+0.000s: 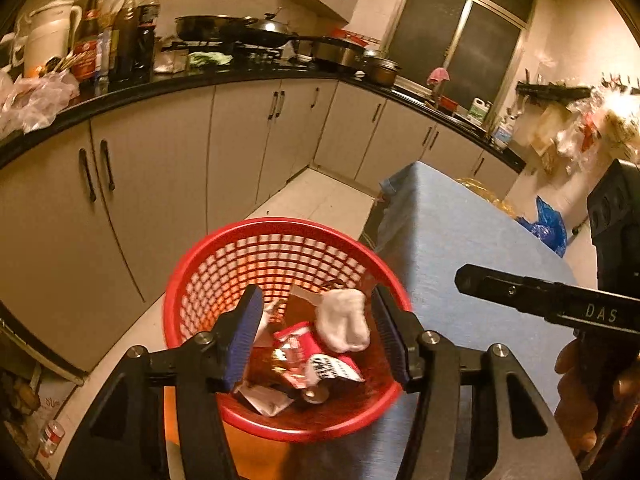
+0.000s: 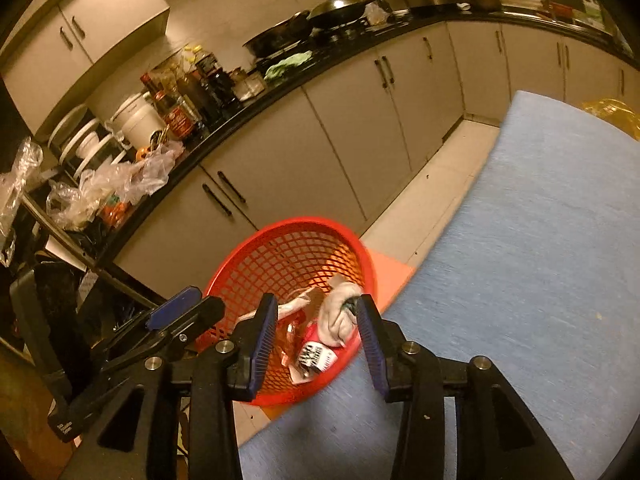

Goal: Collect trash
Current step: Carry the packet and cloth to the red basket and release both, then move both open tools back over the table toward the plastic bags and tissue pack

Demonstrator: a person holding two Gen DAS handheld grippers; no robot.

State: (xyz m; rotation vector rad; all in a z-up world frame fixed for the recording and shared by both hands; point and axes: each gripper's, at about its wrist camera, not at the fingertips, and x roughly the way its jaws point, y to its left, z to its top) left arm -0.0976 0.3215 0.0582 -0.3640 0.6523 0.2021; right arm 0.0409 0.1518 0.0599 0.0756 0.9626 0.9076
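While both grippers are pointed down over the edge of the blue-covered desk [image 2: 540,240], a red plastic mesh basket [image 1: 224,280] is seen just beside that edge, at floor level, with an orange surface showing under it. The left gripper [image 1: 318,332] is held above the basket with its blue-padded fingers [image 1: 244,340] set moderately apart and nothing pressed between them; a crumpled white wad of tissue or cloth [image 1: 345,320] is framed in the gap but sits apart from both pads, and whether it is resting on the pile or in the air cannot be told. Beneath it, inside the basket, red snack wrappers [image 1: 298,344], a white packet with black lettering [image 1: 332,370] and a pale torn sachet [image 1: 266,400] are piled. The right gripper [image 2: 318,344] is likewise aimed at the basket [image 2: 280,256], its fingers [image 2: 262,340] parted to a middling width and empty, the white wad [image 2: 338,312] and the lettered packet [image 2: 316,358] being visible between them in the basket. Part of the left gripper [image 2: 176,308] is caught at the left of the right wrist view, and the right one [image 1: 560,296], with a hand [image 1: 576,384] on its grip, at the right of the left view. A black kitchen counter [image 1: 200,78] with bottles [image 1: 120,32], pans [image 1: 240,30] and plastic bags [image 1: 36,100] runs behind, above pale cabinets [image 1: 160,152].
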